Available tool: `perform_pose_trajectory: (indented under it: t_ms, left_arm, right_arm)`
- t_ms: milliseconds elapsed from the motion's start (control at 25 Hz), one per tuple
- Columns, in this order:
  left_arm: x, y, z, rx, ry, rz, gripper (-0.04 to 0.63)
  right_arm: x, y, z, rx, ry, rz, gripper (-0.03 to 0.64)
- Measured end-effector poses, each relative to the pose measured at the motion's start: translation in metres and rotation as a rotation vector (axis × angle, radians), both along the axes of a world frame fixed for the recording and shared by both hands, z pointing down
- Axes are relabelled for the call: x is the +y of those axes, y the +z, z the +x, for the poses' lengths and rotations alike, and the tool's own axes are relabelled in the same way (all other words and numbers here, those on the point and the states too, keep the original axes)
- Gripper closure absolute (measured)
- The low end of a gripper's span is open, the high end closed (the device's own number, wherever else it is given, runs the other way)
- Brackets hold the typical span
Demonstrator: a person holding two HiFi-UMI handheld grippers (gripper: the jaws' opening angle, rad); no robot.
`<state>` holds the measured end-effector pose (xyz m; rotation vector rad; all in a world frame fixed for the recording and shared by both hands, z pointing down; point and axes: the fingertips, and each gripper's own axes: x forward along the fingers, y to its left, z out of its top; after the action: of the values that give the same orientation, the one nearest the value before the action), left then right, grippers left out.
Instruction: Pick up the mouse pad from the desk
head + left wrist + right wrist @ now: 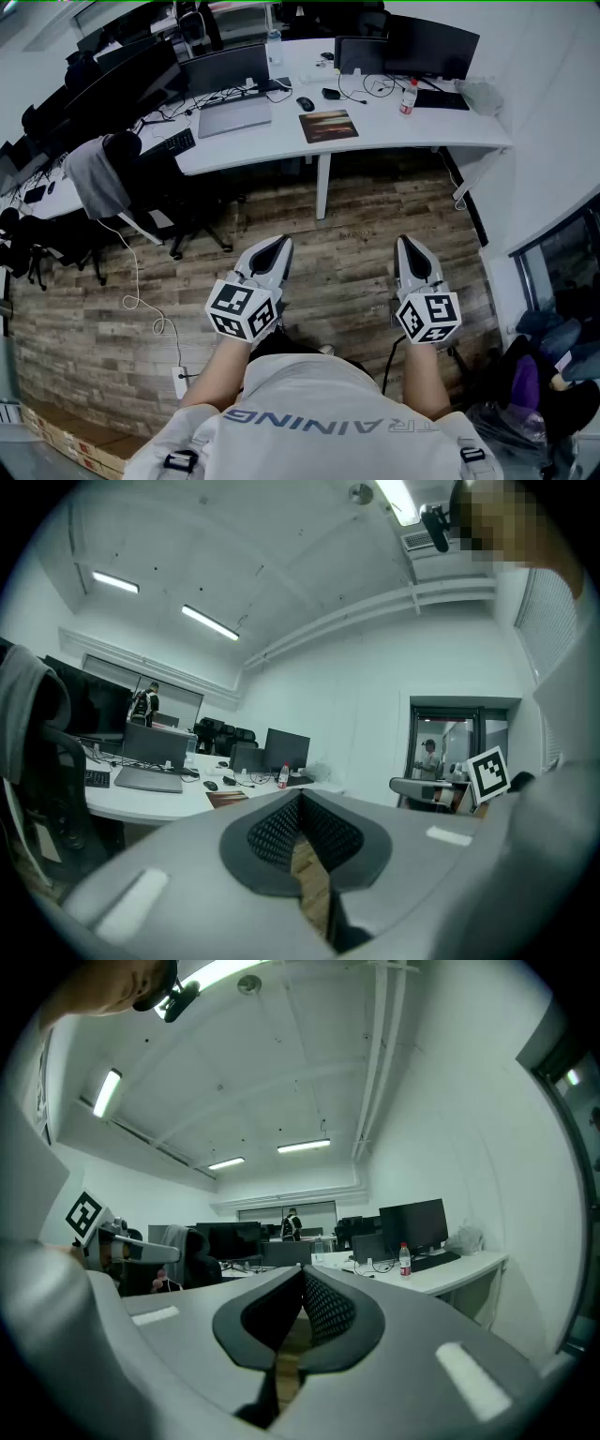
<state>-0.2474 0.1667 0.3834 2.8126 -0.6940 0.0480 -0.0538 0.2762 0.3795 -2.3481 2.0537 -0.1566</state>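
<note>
Head view: where's the mouse pad [328, 126]?
— Flat on white desk [403, 136], 12 o'clock. Mouse [306, 103] at its 11, laptop [234, 114] at 9, bottle [407, 97] at 2.
— Grippers?
— Left gripper [277, 246] & right gripper [405, 244]: jaws together, empty, over wood floor [356, 225], well apart from desk.
— Anything btwn?
— Chair [103, 173] w/ grey cloth, 10 o'clock, off to the side.

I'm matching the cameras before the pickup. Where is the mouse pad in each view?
Head view: mouse pad on the desk, top centre.
Left gripper view: at the desk edge, left of centre.
Right gripper view: not made out.
Shared landmark: the bottle, in all three.
</note>
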Motion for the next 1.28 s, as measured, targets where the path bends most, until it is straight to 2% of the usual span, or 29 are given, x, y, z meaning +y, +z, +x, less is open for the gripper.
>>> perform_pose_trajectory:
  t_ms: [200, 520, 1040, 1280]
  left_arm:
    - [0.000, -0.007, 0.001, 0.001, -0.002, 0.028, 0.595]
    - [0.001, -0.003, 0.007, -0.009, 0.002, 0.019, 0.595]
    - [0.008, -0.004, 0.028, -0.026, 0.008, 0.025, 0.595]
    - [-0.002, 0.007, 0.039, -0.054, 0.003, -0.005, 0.595]
  right_arm:
    - [-0.003, 0.006, 0.001, -0.002, -0.001, -0.020, 0.606]
    - [-0.001, 0.012, 0.007, -0.018, 0.005, -0.027, 0.606]
    - [0.016, 0.016, 0.038, 0.008, 0.088, -0.018, 0.604]
    - [0.011, 0.036, 0.047, 0.014, 0.090, -0.074, 0.603]
